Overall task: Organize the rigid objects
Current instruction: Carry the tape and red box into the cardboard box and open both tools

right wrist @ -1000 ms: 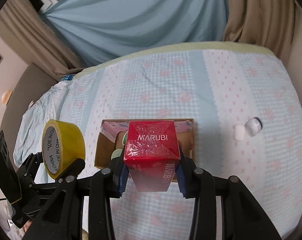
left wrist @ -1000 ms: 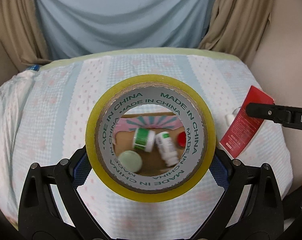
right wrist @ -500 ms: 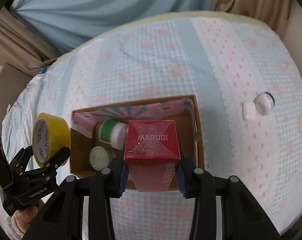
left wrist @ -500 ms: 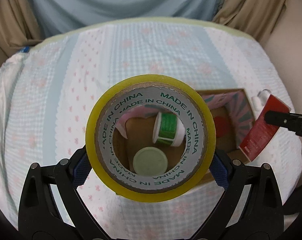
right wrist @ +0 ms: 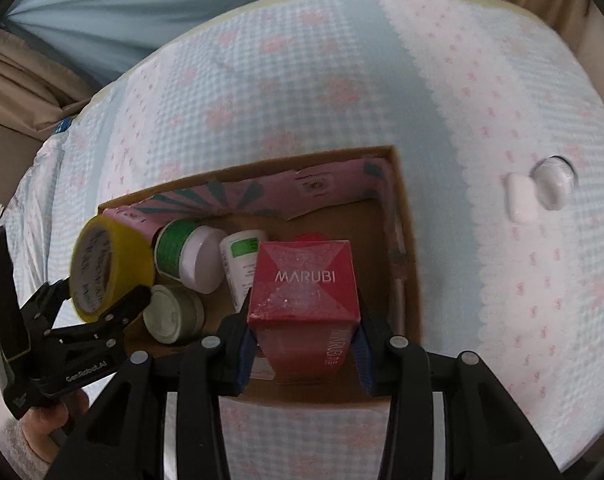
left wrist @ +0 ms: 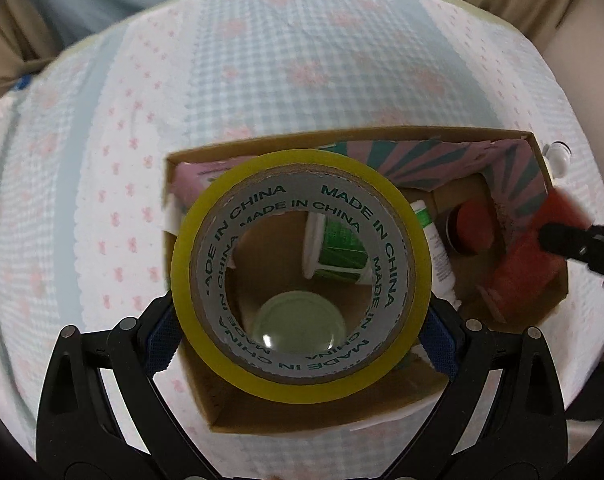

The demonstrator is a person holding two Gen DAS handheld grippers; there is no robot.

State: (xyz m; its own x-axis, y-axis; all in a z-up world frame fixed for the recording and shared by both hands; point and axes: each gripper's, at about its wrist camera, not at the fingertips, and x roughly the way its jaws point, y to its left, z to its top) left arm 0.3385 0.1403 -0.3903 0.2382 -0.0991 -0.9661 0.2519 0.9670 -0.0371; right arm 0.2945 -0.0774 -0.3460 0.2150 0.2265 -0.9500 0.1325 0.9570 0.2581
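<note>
My left gripper is shut on a yellow tape roll, held upright over the left end of an open cardboard box. Through its hole I see a pale green lid and a green-labelled jar. My right gripper points down into the box's right part with a red MARUBI carton between its blue pads. Its jaws are opening, and the pads still touch the carton. In the right wrist view the left gripper and the tape roll are at the left.
The box also holds a white bottle, a red cap and a pink patterned carton along its far wall. Two small white objects lie on the checked bedcover to the right. Curtains hang behind. A hand holds the left gripper.
Both grippers have come down toward the cardboard box and tilted more steeply. The tape roll now hangs over the box's left end, and the red carton has sunk into its right part.
</note>
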